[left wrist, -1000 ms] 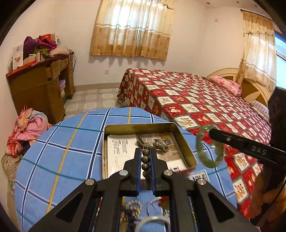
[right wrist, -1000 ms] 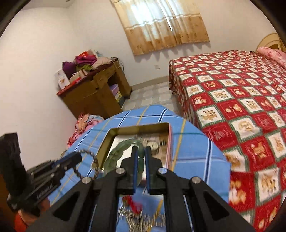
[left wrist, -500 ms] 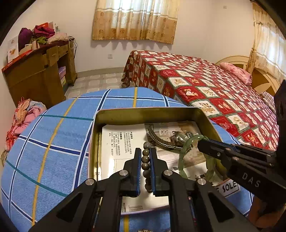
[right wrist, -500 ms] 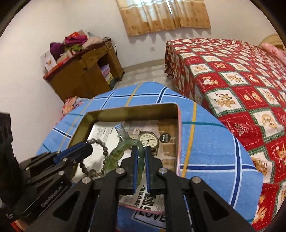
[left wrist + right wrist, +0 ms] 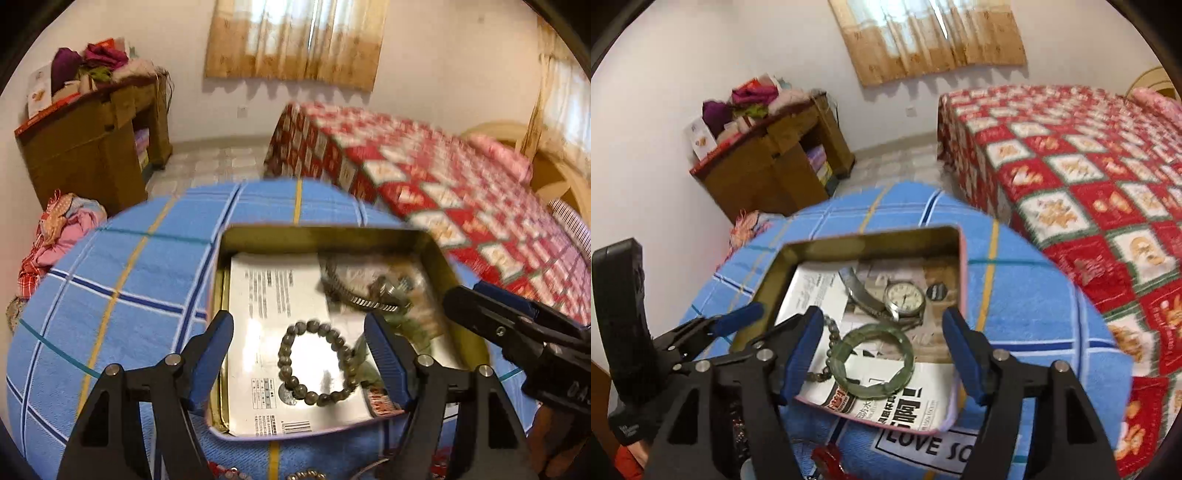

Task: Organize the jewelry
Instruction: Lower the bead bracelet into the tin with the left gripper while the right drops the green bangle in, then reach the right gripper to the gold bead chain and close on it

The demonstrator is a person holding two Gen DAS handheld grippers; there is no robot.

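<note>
The bead bracelet (image 5: 317,363) lies flat inside the open tin (image 5: 325,233), on the white printed sheet (image 5: 273,295) that covers the tin floor. It is a closed ring of round grey-brown beads, a little oval, with the longer axis going from the near edge of the tin toward the far edge. Just to the right of it lies the green bangle (image 5: 873,360), also flat; it is a thick, translucent ring of pale green, and in the right wrist view it seems to touch the beads at its left side. Farther back in the tin is a wristwatch (image 5: 904,298) with a light dial and a metal band (image 5: 354,295); the band goes out to the left and toward the far wall of the tin.

The left gripper (image 5: 299,350) is wide open and holds nothing; its blue pads (image 5: 384,356) stand on both sides of the bead bracelet without touching it. The right gripper (image 5: 882,350) is also wide open and empty, with the green bangle between its fingers.

The tin stands on a blue checked cloth (image 5: 129,266). Behind it are a bed with a red patterned cover (image 5: 1089,166) and a wooden desk (image 5: 775,162) with clothes piled on top
</note>
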